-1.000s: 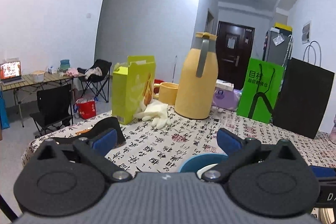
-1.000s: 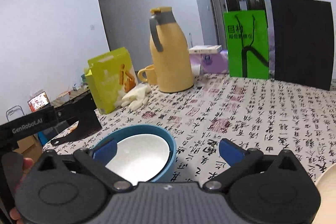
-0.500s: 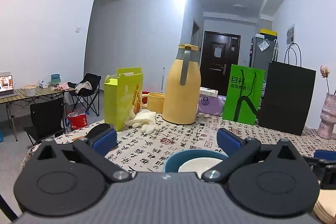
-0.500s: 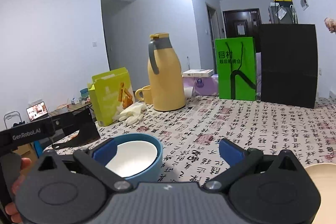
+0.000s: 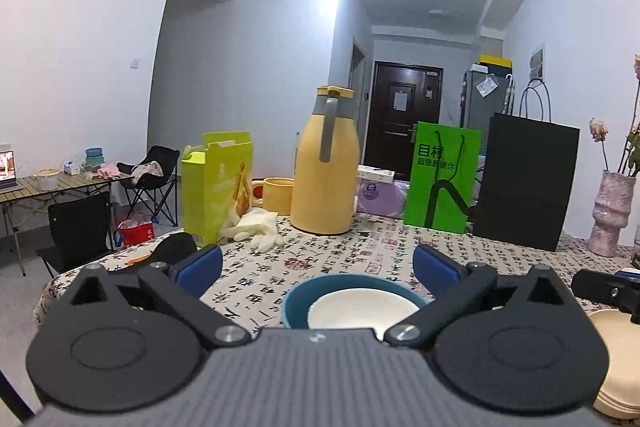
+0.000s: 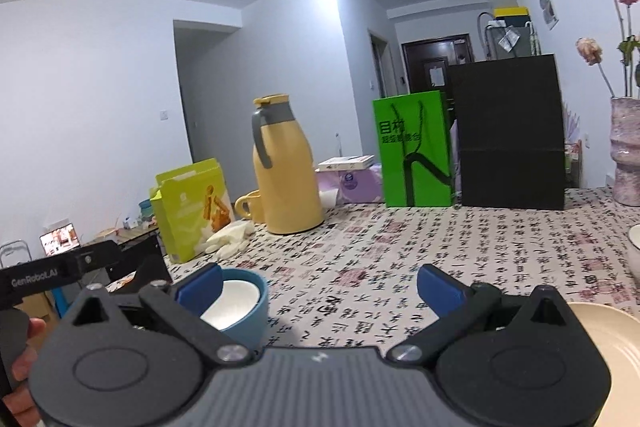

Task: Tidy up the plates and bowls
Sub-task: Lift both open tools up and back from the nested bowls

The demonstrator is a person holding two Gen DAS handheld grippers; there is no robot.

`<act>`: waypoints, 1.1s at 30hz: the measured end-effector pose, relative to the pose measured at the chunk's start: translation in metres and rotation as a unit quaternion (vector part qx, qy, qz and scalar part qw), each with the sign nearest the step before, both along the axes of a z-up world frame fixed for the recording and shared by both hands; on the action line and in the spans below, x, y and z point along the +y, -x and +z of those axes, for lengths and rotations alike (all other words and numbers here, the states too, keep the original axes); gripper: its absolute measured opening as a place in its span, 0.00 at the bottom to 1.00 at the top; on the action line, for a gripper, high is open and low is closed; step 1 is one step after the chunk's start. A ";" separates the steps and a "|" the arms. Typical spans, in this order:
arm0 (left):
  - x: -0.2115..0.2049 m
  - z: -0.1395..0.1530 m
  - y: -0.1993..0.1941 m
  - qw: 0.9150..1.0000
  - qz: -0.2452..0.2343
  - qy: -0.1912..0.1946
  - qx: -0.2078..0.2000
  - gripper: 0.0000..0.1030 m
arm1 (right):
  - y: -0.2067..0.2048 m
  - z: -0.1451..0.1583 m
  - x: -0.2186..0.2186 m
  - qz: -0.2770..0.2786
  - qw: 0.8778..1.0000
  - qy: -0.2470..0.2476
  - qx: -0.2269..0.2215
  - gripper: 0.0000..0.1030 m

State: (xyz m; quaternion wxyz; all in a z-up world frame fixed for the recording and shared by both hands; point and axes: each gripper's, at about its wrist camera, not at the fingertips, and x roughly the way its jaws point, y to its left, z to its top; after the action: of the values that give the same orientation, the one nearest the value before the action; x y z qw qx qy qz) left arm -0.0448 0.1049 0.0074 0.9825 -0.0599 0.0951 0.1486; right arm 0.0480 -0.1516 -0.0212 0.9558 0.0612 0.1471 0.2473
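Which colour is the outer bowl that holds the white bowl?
The outer bowl is dark teal blue; the left wrist view shows it best.

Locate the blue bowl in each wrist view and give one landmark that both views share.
Left wrist: the blue bowl sits low centre, between the open fingers.
Right wrist: the bowl is lower left, behind the left fingertip.
Shared landmark: the yellow jug farther back on the table.

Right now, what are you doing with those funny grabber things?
A person is tidying dishes on the table with a grabber in each hand. Both are open and holding nothing. The left gripper hangs just above a white bowl nested inside a blue bowl. The right gripper is beside them, near a cream plate.
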 end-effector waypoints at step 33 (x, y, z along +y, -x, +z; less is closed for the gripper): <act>-0.088 -0.007 -0.041 0.996 -0.089 -0.016 0.025 1.00 | -0.004 -0.020 -0.131 -0.122 0.992 -0.037 -0.009 1.00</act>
State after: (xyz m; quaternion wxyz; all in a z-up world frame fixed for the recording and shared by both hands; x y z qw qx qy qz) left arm -0.0038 0.0165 0.0001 0.9900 -0.0315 0.1222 0.0632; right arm 0.0519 -0.2830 -0.0414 0.9772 0.1117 0.1205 0.1347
